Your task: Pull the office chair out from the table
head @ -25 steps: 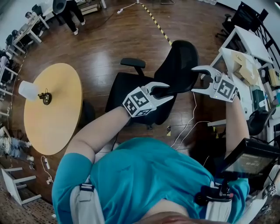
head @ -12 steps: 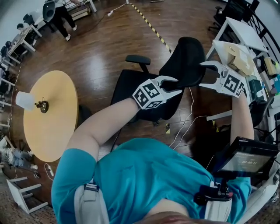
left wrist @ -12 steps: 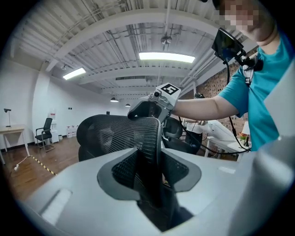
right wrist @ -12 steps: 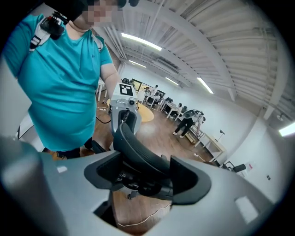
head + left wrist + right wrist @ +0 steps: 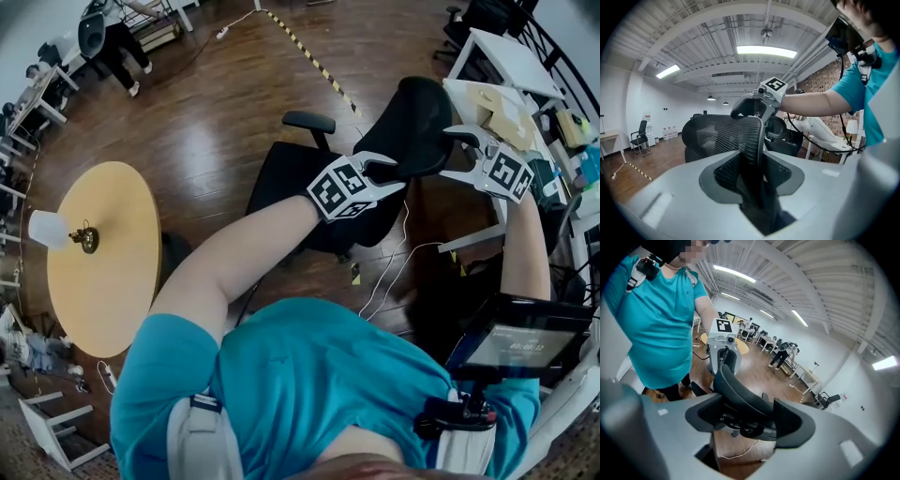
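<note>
The office chair has swung toward one o'clock; the left gripper, jaws just tightened, and right gripper clamp its backrest edges.

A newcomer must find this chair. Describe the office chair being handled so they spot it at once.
On the wood floor, between the round yellow table and the white desks, stands a black office chair. Unlike the other black chair beyond them, its mesh backrest is clamped by the left hand-held gripper and the right hand-held gripper.
</note>
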### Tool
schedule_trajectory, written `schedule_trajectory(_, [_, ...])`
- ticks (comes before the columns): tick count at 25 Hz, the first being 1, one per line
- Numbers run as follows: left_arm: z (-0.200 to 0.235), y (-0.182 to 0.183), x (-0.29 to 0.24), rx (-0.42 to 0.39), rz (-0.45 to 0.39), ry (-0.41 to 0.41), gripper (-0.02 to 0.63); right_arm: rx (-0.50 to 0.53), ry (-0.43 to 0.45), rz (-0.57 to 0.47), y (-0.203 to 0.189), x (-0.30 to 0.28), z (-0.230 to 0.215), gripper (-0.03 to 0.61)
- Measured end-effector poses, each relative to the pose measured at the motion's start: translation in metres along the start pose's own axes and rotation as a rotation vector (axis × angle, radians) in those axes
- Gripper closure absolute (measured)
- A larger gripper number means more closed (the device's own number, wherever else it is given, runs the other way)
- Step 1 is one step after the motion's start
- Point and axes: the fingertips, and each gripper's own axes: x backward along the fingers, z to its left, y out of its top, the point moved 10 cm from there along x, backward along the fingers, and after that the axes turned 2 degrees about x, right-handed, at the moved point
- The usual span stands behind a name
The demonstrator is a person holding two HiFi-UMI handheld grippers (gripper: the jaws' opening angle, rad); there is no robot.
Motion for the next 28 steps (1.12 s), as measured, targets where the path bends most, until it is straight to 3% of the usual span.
schedule_trajectory(16, [-0.007,0.004,-0.031,0.038,-0.016,0.006,0.485,-0.066,-0.118,0.013,-0.022,0.032,0.016,0.252])
schedule_trajectory(28, [-0.032,-0.001,0.022,0.040,-0.100,0.029,0.486,-0.083,-0.155,0.015,-0.001,0.033,0.047,0.253])
